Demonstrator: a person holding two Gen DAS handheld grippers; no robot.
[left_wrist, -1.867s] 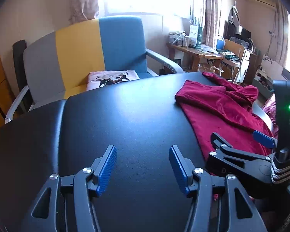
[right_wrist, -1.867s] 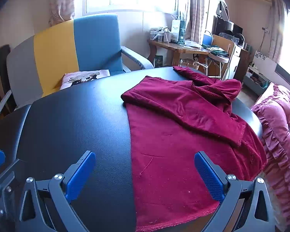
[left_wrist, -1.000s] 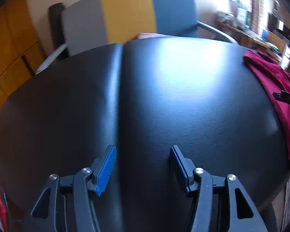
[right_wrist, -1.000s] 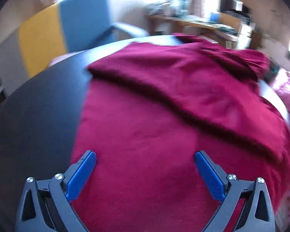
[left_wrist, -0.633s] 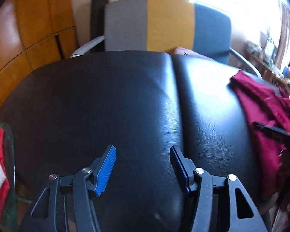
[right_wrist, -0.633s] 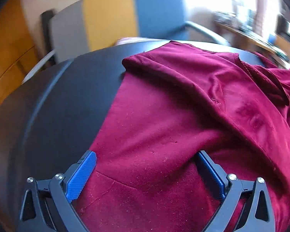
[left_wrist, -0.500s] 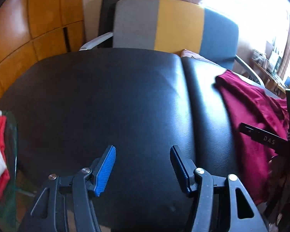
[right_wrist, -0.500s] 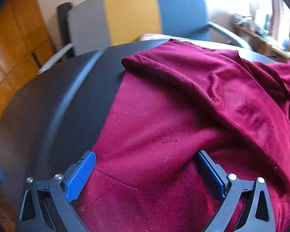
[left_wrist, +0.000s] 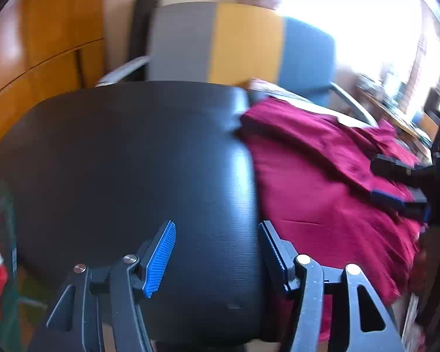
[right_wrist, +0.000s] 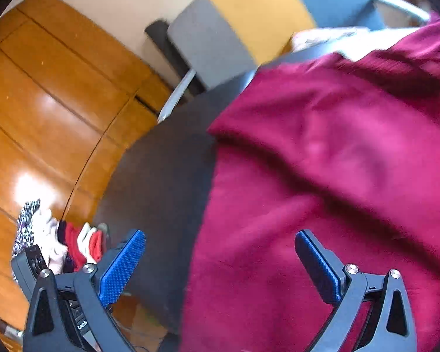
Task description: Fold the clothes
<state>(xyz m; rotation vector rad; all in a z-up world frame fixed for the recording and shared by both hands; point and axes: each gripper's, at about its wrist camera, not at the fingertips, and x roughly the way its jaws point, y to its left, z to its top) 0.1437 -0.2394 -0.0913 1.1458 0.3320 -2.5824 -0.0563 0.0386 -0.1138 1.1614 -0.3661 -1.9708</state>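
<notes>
L gripper (left_wrist: 217,252) jaws wide apart, nothing btwn, over bare black tabletop (left_wrist: 132,158). R gripper (right_wrist: 220,264) jaws spread wide, empty, above near edge of maroon garment (right_wrist: 322,176) spread on tabletop's right half. Striped chair (left_wrist: 237,44) behind.

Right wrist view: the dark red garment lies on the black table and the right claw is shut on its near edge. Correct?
Not quite. The right claw is open, its blue pads spread wide above the dark red garment, gripping nothing. The right wrist view shows this. The garment does lie on the black table.
</notes>
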